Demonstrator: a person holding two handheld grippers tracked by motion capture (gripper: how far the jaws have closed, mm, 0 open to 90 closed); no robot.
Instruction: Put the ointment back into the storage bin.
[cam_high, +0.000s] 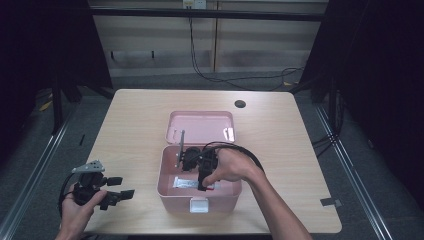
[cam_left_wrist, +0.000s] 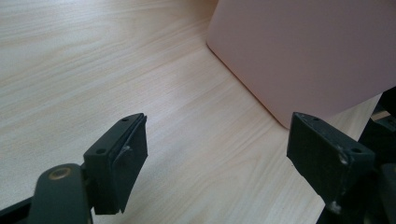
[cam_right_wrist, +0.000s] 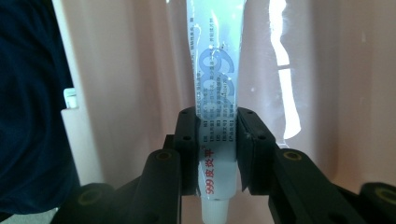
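Your right gripper (cam_right_wrist: 217, 154) clamped the ointment tube (cam_right_wrist: 215, 93) inside the pink box (cam_high: 167, 192) near the table's front edge; its slick skin could have slipped. Your left gripper (cam_left_wrist: 217, 163) hung open.

The box (cam_high: 199, 192) stands in the middle of the table (cam_high: 135, 120), its lid (cam_high: 201, 126) behind it, a tube (cam_high: 192, 183) inside.

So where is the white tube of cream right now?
The white tube is pinched between the right gripper's jaws, inside the open pink box in the middle of the table.
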